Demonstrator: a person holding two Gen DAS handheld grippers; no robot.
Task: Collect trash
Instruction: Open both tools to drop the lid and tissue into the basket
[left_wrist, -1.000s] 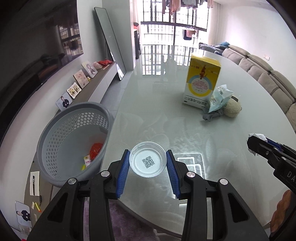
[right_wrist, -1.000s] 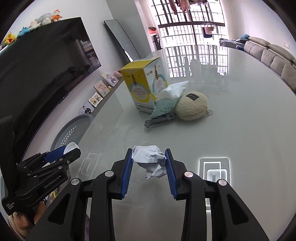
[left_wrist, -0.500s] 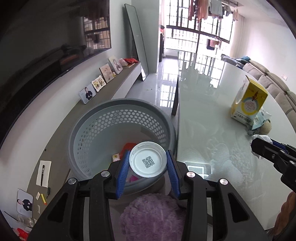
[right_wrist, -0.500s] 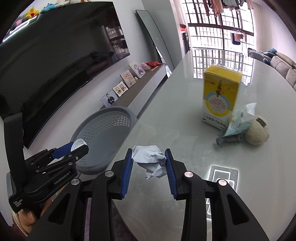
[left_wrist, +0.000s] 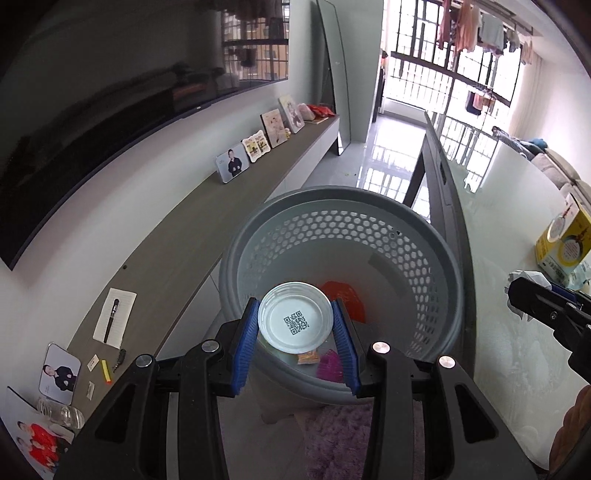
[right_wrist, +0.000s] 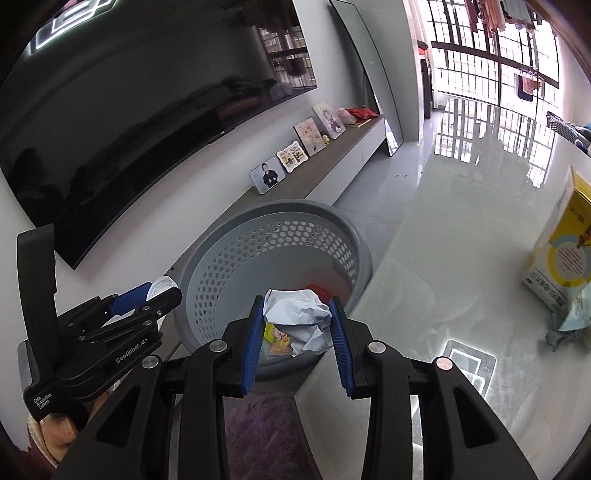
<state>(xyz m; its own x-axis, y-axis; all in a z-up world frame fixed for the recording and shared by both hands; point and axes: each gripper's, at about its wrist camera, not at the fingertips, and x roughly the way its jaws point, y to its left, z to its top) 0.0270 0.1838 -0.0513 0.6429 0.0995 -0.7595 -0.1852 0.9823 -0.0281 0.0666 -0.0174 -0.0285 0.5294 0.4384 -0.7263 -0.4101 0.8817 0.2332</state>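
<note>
- Left tool (left_wrist: 295, 343) is gripping a white plastic lid (left_wrist: 294, 322) by its rim, jaws narrowed onto it, hanging over the near rim of the grey basket (left_wrist: 439, 258).
- Right tool (right_wrist: 297, 334) is pinching a crumpled white paper wad (right_wrist: 299, 317), jaws nearly closed, above the basket's table-side edge.
- Step in hand, by my reading: dropping both pieces in. Best done by centring each tool well inside the rim before letting go, since the lid sits near the edge and could glance off.
- Lid is looking round, shallow, rigid, with a QR code printed at its centre; paper is looking light and loosely balled.
- Basket is standing beside the table (right_wrist: 461, 266), already holding a red scrap (left_wrist: 345, 297) and small wrappers.
</note>
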